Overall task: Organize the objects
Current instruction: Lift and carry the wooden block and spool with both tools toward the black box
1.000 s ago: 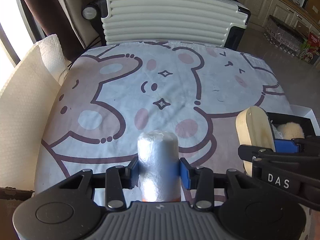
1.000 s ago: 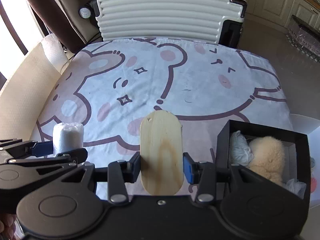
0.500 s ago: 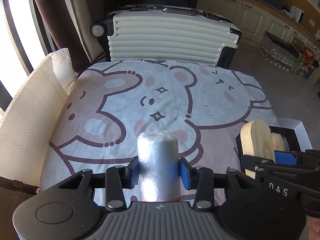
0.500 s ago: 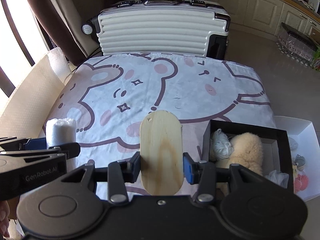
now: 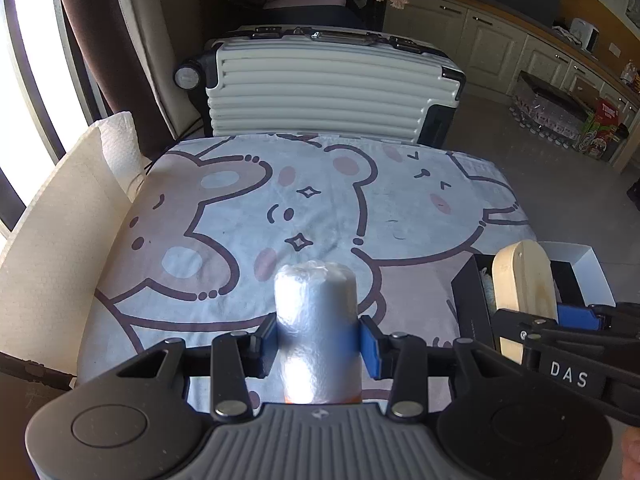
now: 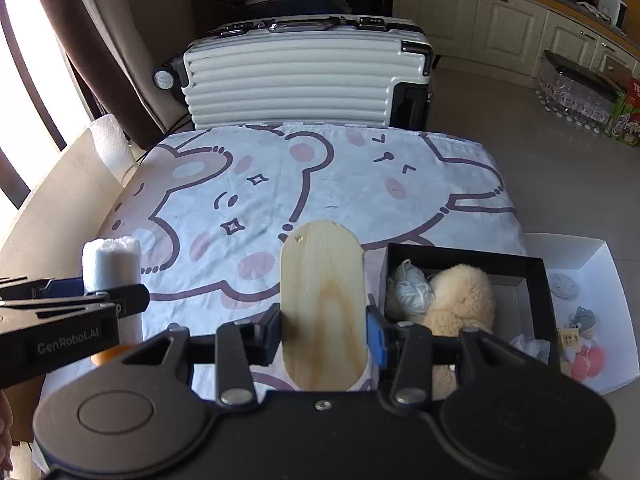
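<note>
Left gripper [image 5: 319, 338]: clamped on roll [image 5: 316, 320], upright between blue pads, protruding beyond fingertips. Right gripper [image 6: 324, 330]: clamped on wooden board [image 6: 323, 300], likewise upright between pads; box [image 6: 528, 266] just right.

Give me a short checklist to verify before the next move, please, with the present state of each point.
1. Left gripper shut on the plastic-wrapped roll: ok.
2. Right gripper shut on the wooden board: ok.
3. Free room in the black box beside the yarn ball and the plush toy: cannot tell.
4. The two grippers apart from each other: ok.
5. Bear-print cloth bare ahead: ok.
</note>
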